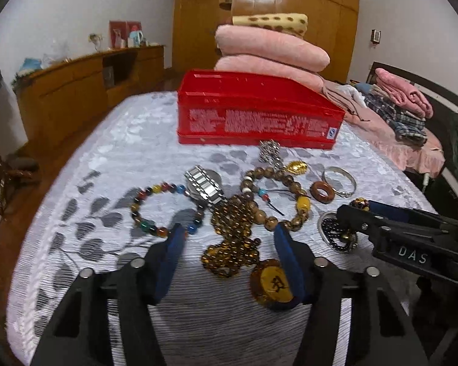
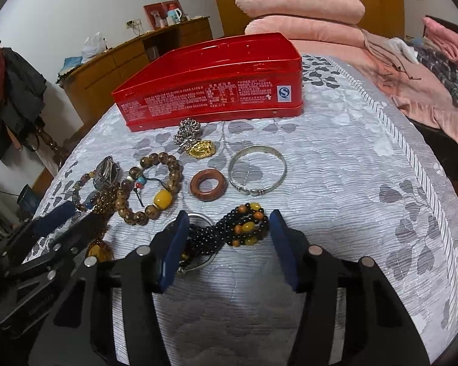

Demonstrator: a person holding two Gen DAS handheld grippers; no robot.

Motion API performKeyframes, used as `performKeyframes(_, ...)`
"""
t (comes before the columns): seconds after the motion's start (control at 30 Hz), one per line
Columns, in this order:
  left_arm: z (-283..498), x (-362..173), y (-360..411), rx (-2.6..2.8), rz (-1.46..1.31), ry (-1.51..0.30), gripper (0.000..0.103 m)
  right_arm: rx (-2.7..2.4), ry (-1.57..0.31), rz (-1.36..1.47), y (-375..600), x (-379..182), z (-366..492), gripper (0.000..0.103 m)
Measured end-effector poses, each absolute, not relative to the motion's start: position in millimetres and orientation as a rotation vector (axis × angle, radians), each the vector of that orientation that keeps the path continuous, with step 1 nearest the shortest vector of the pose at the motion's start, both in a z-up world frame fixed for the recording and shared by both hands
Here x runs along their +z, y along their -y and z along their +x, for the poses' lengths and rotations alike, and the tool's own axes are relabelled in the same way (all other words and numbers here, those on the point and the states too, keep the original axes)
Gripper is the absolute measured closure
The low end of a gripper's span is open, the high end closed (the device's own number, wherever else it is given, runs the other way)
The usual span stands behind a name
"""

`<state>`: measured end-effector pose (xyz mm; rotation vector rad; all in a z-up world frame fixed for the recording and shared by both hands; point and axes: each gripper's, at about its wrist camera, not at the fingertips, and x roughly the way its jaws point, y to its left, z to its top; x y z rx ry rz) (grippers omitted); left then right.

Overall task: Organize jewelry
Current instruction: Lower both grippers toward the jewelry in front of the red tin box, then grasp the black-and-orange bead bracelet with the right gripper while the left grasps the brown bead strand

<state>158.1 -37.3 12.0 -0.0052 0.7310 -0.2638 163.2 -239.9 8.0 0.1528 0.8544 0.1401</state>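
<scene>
Ahead, red tin behind scattered bracelets; both grippers' jaws wide apart, empty, straddling beads.

Red tin print too small (illegible).

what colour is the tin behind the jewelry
Red tin with white print, clearest in the right wrist view.

A red tin, a grey leaf-patterned white bedspread, pink blankets, a yellow brown-spotted blanket.
</scene>
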Motion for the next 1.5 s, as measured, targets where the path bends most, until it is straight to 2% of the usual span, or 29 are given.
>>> performKeyframes(0.13, 163.3, 7.9, 43.0, -0.307, -0.019, -0.765, 0.045, 0.137, -0.859, 0.124, 237.2, 8.0, 164.5, 0.049)
performKeyframes(0.23, 167.5, 5.2, 47.2, -0.307, -0.004, -0.786, 0.046, 0.151, -0.853, 0.138, 239.8, 8.0, 165.5, 0.064)
performKeyframes(0.3, 168.7, 5.1, 48.3, -0.3, -0.002, -0.789, 0.053, 0.168, -0.848, 0.152, 243.1, 8.7, 166.5, 0.074)
performKeyframes(0.33, 169.8, 4.5, 48.9, -0.286, 0.005, -0.792, 0.061, 0.185, -0.844, 0.165, 245.8, 9.4, 167.1, 0.075)
performKeyframes(0.4, 171.1, 3.9, 49.0, -0.273, 0.009, -0.792, 0.067, 0.196, -0.841, 0.18, 248.8, 10.3, 167.8, 0.077)
performKeyframes(0.47, 170.8, 4.0, 48.2, -0.276, 0.008, -0.793, 0.067, 0.194, -0.842, 0.184, 249.8, 10.9, 167.9, 0.076)
performKeyframes(0.53, 171.4, 4.2, 48.2, -0.276, 0.009, -0.793, 0.067, 0.174, -0.843, 0.161, 247.0, 12.9, 166.6, 0.066)
performKeyframes(0.57, 171.2, 4.2, 48.2, -0.276, 0.007, -0.794, 0.067, 0.163, -0.842, 0.154, 246.2, 14.2, 165.4, 0.054)
performKeyframes(0.6, 171.3, 4.2, 47.7, -0.281, 0.003, -0.795, 0.067, 0.162, -0.839, 0.152, 245.6, 14.9, 164.5, 0.053)
performKeyframes(0.77, 170.4, 3.9, 49.4, -0.291, 0.011, -0.79, 0.062, 0.145, -0.868, 0.169, 247.5, 16.6, 155.4, 0.053)
performKeyframes(0.8, 169.9, 3.7, 49.5, -0.29, 0.013, -0.787, 0.063, 0.147, -0.88, 0.173, 247.7, 15.3, 154.4, 0.055)
performKeyframes(0.87, 168.6, 3.4, 49.3, -0.286, 0.012, -0.782, 0.068, 0.157, -0.888, 0.181, 246.8, 13.8, 151.9, 0.058)
performKeyframes(1.03, 167.4, 3.5, 46.0, -0.303, -0.003, -0.779, 0.071, 0.164, -0.9, 0.174, 236.4, 11.2, 157.0, 0.061)
performKeyframes(1.13, 166.9, 4.6, 42.3, -0.315, -0.014, -0.783, 0.074, 0.158, -0.89, 0.124, 231.2, 10.6, 162.4, 0.066)
performKeyframes(1.2, 165.6, 5.1, 38.5, -0.325, -0.026, -0.788, 0.074, 0.168, -0.885, 0.113, 232.9, 12.9, 163.7, 0.076)
performKeyframes(1.33, 168.1, 4.4, 42.0, -0.32, -0.011, -0.79, 0.073, 0.17, -0.88, 0.111, 237.0, 16.6, 164.0, 0.076)
performKeyframes(1.37, 169.1, 4.4, 43.8, -0.319, -0.006, -0.792, 0.073, 0.168, -0.883, 0.11, 236.3, 15.9, 164.3, 0.073)
performKeyframes(1.5, 173.5, 4.1, 50.7, -0.323, 0.018, -0.799, 0.065, 0.162, -0.898, 0.112, 232.6, 14.5, 165.2, 0.073)
